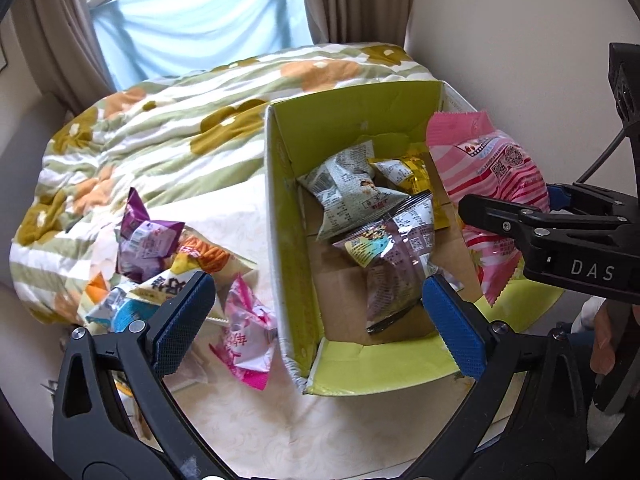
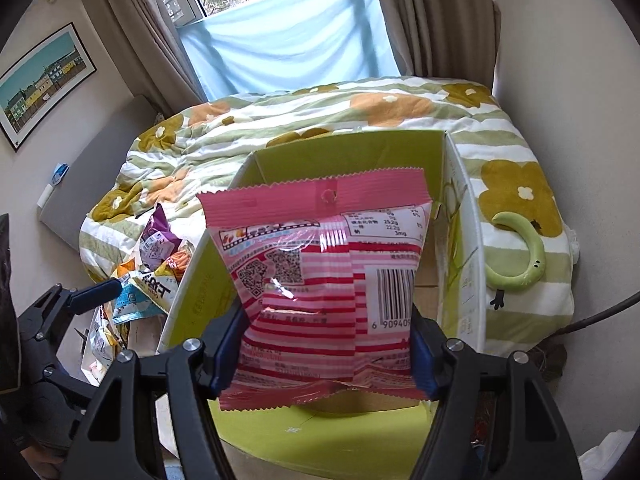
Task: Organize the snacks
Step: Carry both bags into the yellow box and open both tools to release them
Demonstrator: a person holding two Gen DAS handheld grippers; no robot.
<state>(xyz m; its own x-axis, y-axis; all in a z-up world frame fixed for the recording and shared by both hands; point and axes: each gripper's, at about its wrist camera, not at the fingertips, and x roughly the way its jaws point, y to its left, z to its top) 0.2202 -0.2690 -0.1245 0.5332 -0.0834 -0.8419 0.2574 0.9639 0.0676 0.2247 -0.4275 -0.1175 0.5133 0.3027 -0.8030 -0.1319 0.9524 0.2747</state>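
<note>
Pink-and-red striped snack packet (image 2: 320, 280), glossy film with zigzag-cut ends, QR codes and a barcode on its back, pinched near its lower part between the blue pads of the right gripper (image 2: 322, 350), jaws pressed onto it. Held upright above the open cardboard box (image 1: 288, 200), over its right side. Inside the box, on the brown floor: a grey-green printed packet (image 1: 344, 188), a yellow packet (image 1: 408, 176) behind it, and a clear-and-purple packet (image 1: 396, 256) lying nearest. Lime-green inner walls and flaps, white outside.

Left of the box, on a cream patterned sheet: loose heap with a purple packet (image 1: 146, 240), an orange-printed one (image 1: 204, 256), a white-and-blue one (image 1: 132, 308) and a pink-white one (image 1: 248, 332), all crinkled film. Left gripper (image 1: 316, 320) low over the box's near left corner, jaws spread wide, holding nothing, textured blue pads.

Behind, a rumpled quilt (image 2: 280, 120) with green stripes and mustard and orange flowers. On its right part, a curved pale-green plush (image 2: 524, 256).
</note>
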